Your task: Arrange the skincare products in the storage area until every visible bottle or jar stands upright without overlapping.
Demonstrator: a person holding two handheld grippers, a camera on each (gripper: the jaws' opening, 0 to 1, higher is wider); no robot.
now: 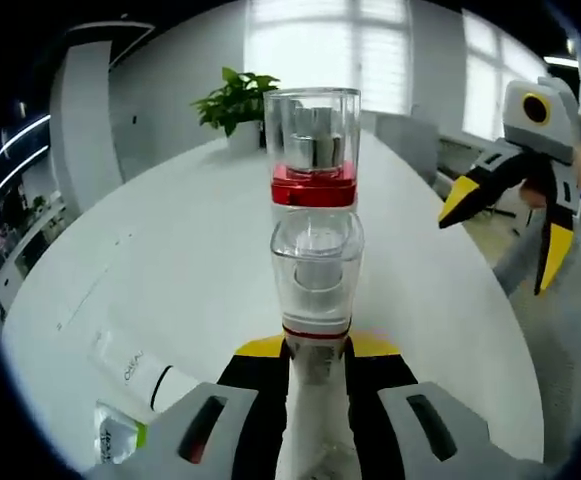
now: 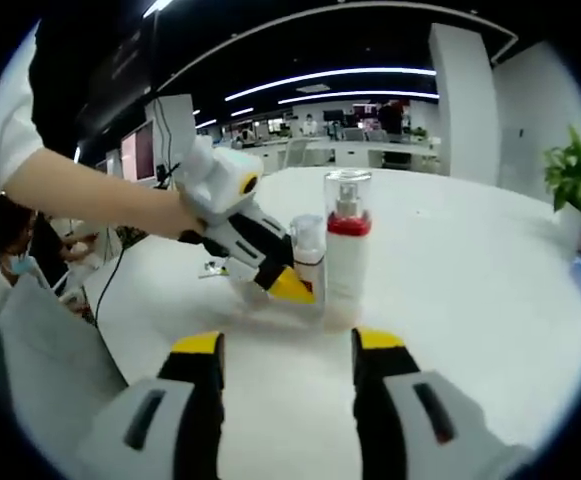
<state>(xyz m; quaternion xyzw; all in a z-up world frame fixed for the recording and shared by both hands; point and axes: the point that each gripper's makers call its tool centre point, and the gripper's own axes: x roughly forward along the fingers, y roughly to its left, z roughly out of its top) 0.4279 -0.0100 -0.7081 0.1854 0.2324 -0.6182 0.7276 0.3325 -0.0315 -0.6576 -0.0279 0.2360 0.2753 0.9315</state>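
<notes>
Clear-capped bottle (image 1: 315, 310) stands clamped between left gripper (image 1: 315, 365) fingers (image 1: 250, 385).

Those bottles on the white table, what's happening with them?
A person is tidying skincare bottles using two hand-held grippers. The left gripper is shut on a clear-capped pump bottle, holding it upright beside a taller bottle with a red collar standing on the white table. The right gripper waits open, holding nothing. A white tube and a green-labelled container lie on their sides.
</notes>
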